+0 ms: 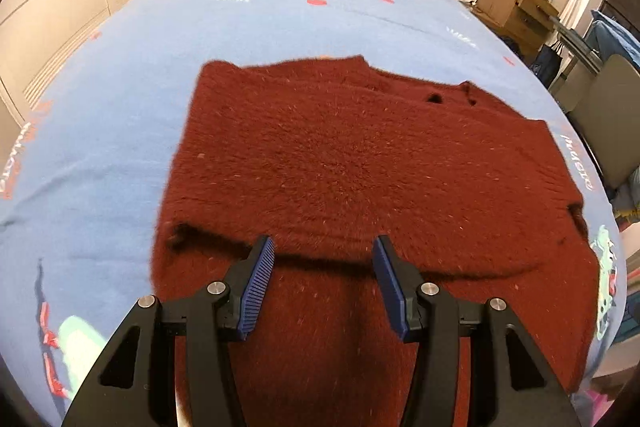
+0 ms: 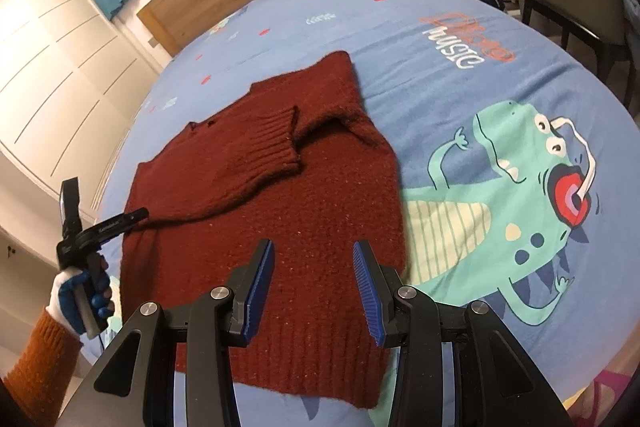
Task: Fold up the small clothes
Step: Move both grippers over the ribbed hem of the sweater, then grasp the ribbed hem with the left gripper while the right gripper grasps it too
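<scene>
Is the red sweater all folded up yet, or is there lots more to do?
Not yet. Done: the red sweater lies flat on the blue bedsheet, and one sleeve is already folded across its body. In hand: nothing; the left gripper and right gripper are both open above the sweater. Left: the far side near the dinosaur print looks only loosely tucked, and the body isn't folded in half.

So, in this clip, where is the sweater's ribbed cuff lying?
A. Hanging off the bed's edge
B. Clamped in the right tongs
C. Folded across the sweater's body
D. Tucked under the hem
C: the ribbed cuff lies on top of the red sweater, its sleeve folded inward across the body.
</scene>
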Motion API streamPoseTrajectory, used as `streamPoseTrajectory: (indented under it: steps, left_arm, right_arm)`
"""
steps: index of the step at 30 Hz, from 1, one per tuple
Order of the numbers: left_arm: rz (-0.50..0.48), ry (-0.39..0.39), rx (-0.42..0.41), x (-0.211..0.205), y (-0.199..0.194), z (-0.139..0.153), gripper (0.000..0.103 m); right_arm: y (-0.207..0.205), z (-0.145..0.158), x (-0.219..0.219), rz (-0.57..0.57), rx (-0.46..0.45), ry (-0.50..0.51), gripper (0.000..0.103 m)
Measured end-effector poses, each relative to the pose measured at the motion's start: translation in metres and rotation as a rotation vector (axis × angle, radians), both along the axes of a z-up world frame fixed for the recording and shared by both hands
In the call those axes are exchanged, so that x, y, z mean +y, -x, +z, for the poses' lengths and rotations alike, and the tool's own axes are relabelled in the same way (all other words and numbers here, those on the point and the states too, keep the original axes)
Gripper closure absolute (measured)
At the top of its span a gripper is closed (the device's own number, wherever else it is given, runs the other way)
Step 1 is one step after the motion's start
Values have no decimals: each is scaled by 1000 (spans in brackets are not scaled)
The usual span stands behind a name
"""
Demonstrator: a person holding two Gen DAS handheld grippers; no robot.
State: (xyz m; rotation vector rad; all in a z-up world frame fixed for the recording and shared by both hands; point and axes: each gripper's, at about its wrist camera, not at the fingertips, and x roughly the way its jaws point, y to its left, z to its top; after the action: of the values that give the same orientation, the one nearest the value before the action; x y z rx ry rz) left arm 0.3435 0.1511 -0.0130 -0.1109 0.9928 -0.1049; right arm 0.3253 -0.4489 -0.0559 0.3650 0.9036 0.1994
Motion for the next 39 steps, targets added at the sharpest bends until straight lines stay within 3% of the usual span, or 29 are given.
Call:
streamPoseTrajectory:
  steps: [11, 14, 17, 24, 31, 39]
  left_arm:
    - [1, -65, -96, 14, 39, 76, 57]
    - [20, -64, -119, 25, 59, 93, 48]
    - [31, -63, -132, 35, 82, 104, 47]
    - [110, -86, -113, 60, 143, 103, 47]
    - [221, -43, -70, 90, 204, 92, 47]
    - [252, 33, -7, 84, 211, 66, 47]
  right_arm:
    - [30, 35, -15, -34, -74, 5, 55]
    - [43, 46, -25, -52, -99, 5, 54]
    - [57, 53, -33, -66, -115, -2, 52]
    - [90, 53, -55, -104, -127, -31, 51]
    - [113, 46, -74, -136, -138, -65, 50]
    - [111, 20, -70, -102, -70, -124, 50]
